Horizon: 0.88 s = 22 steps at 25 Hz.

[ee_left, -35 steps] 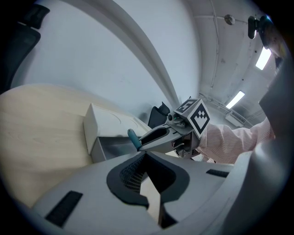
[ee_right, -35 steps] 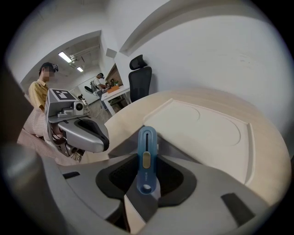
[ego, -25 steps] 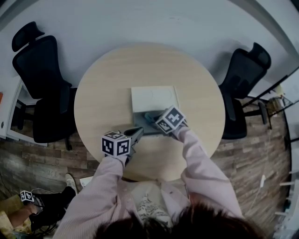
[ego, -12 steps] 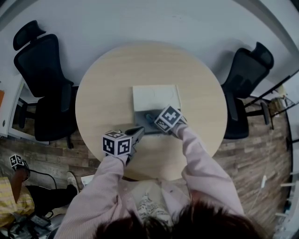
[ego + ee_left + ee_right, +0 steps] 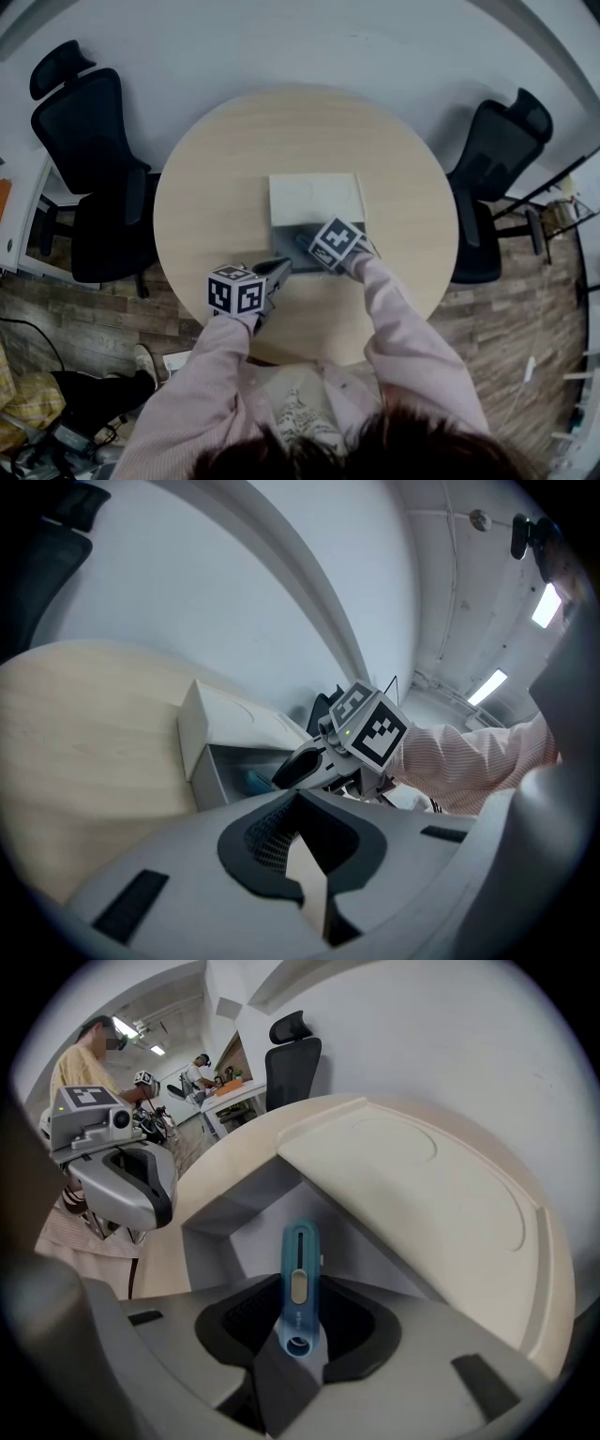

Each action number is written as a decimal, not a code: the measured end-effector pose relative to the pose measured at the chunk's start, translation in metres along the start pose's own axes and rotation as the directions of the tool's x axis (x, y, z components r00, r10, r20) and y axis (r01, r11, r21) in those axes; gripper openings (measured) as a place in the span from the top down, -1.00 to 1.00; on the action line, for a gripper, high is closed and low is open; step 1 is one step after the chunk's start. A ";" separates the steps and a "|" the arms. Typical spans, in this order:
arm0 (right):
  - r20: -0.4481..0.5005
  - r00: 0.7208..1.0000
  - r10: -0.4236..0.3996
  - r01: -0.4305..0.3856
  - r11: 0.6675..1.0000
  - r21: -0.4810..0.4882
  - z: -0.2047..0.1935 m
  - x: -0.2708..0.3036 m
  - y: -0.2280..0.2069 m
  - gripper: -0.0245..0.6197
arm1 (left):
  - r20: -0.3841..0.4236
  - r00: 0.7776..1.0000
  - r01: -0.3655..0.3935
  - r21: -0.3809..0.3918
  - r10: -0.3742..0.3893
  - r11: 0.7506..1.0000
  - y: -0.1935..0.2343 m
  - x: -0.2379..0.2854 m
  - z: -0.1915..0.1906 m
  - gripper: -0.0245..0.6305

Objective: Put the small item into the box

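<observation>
A grey box stands in the middle of the round table (image 5: 211,187), its pale lid (image 5: 314,198) folded back and its tray (image 5: 284,246) open toward me. My right gripper (image 5: 307,244) hangs over the tray, shut on a small blue slider-type item (image 5: 298,1279) that points down into the tray (image 5: 234,1241). The same blue item (image 5: 255,780) shows inside the box's opening in the left gripper view. My left gripper (image 5: 279,269) lies low by the box's front left corner, apart from it. Its jaws meet, with nothing between them (image 5: 305,878).
Black office chairs stand at the table's left (image 5: 89,159) and right (image 5: 492,178). The wooden floor lies below the near edge. People stand at desks far off in the right gripper view (image 5: 89,1054).
Both grippers hold almost the same places. A person crouching at the lower left of the head view has moved mostly out of the picture.
</observation>
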State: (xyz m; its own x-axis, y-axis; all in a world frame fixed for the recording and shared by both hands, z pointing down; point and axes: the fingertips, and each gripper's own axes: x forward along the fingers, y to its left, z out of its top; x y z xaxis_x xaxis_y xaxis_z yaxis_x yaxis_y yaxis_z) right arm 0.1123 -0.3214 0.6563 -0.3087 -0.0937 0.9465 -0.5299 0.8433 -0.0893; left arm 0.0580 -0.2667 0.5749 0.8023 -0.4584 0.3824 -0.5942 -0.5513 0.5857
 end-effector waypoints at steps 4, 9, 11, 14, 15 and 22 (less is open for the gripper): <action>-0.012 1.000 -0.015 0.015 1.000 0.008 -0.002 0.003 -0.001 0.51 | 0.002 1.000 -0.001 -0.002 0.001 1.000 0.000 -0.002 0.000 0.91; -0.014 0.999 -0.036 0.036 0.999 0.017 -0.001 0.007 -0.004 0.51 | 0.002 1.000 0.001 -0.002 -0.001 1.000 0.001 -0.001 -0.002 0.91; -0.016 0.999 -0.045 0.045 0.999 0.021 -0.002 0.007 -0.005 0.51 | 0.003 1.000 0.002 -0.001 -0.002 1.000 0.001 -0.002 -0.002 0.91; -0.022 0.998 -0.053 0.054 0.998 0.030 -0.003 0.006 -0.005 0.51 | 0.002 1.000 0.003 0.001 -0.003 1.000 0.001 -0.003 -0.002 0.91; -0.024 0.998 -0.054 0.055 0.998 0.032 -0.003 0.006 -0.005 0.51 | 0.001 1.000 0.003 0.000 -0.003 1.000 0.001 -0.003 -0.002 0.91; -0.038 0.998 -0.058 0.059 0.997 0.047 -0.006 0.009 -0.006 0.50 | 0.003 1.000 0.000 0.000 0.000 1.000 0.003 -0.004 -0.001 0.91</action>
State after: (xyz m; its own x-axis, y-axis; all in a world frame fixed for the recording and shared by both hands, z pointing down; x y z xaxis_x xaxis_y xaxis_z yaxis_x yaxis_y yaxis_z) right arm 0.1172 -0.3243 0.6675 -0.2470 -0.1218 0.9613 -0.5836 0.8107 -0.0472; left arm 0.0531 -0.2657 0.5758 0.8019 -0.4606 0.3805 -0.5945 -0.5510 0.5857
